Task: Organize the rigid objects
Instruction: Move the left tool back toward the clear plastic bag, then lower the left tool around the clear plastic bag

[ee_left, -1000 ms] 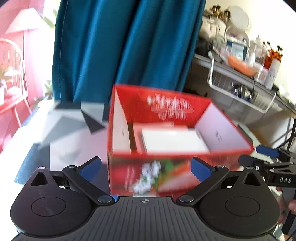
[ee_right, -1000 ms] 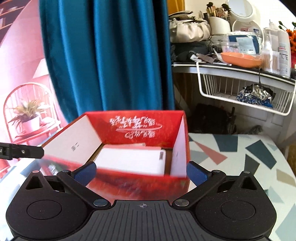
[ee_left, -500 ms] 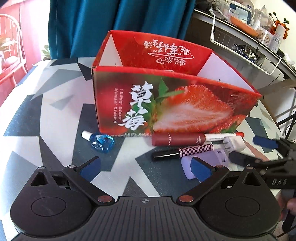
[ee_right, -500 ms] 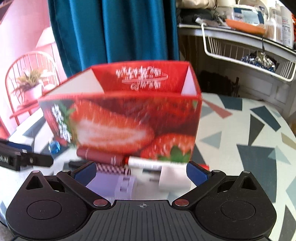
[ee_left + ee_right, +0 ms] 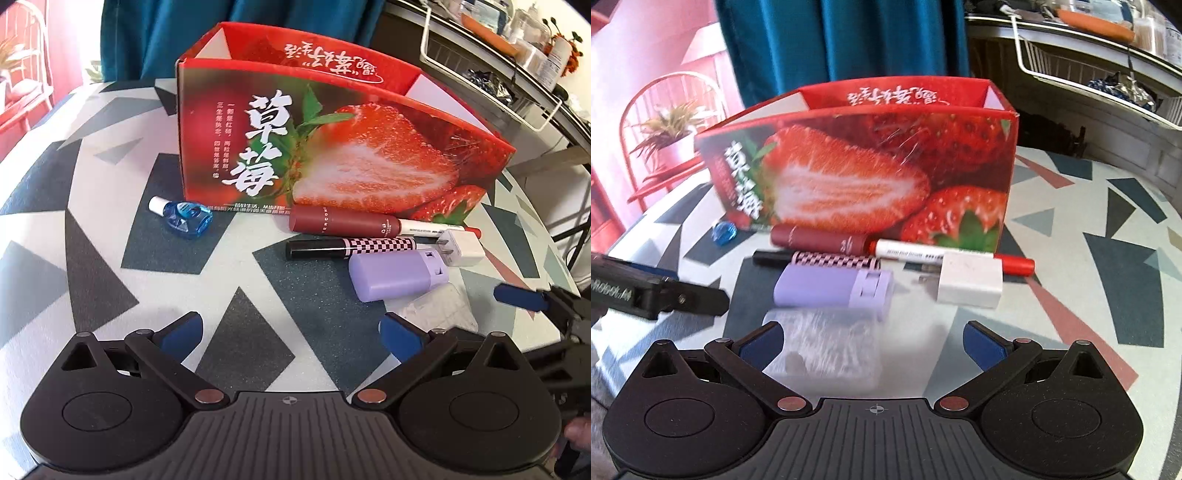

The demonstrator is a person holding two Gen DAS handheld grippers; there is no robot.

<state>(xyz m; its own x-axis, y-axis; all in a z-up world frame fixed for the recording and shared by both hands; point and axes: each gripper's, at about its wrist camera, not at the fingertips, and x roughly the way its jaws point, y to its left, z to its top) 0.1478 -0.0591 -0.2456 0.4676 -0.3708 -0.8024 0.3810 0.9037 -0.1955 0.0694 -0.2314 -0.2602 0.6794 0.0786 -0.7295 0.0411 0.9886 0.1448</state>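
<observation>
A red strawberry-printed box [image 5: 332, 147] [image 5: 871, 173] stands open-topped on the patterned table. In front of it lie a dark red tube [image 5: 343, 226] [image 5: 820, 238], a red-capped white marker [image 5: 945, 254], a checkered pen [image 5: 354, 246] [image 5: 827, 260], a lilac case [image 5: 397, 275] [image 5: 831, 286], a white charger plug [image 5: 461, 247] [image 5: 969, 284], a clear plastic packet [image 5: 432, 308] [image 5: 823, 339] and a small blue bottle [image 5: 183, 216] [image 5: 724, 232]. My left gripper [image 5: 291, 332] is open above bare table. My right gripper [image 5: 873, 343] is open with the packet between its fingers, touching neither.
A teal curtain [image 5: 166, 37] hangs behind the table. A wire basket [image 5: 1089, 70] and a cluttered shelf stand at the back right. A red chair with a plant [image 5: 668, 129] is at the left. The table's round edge curves away at the right.
Both grippers have dropped from looking down into the box to table level and moved back; the items in front of the box have come into view. Both stay open.
</observation>
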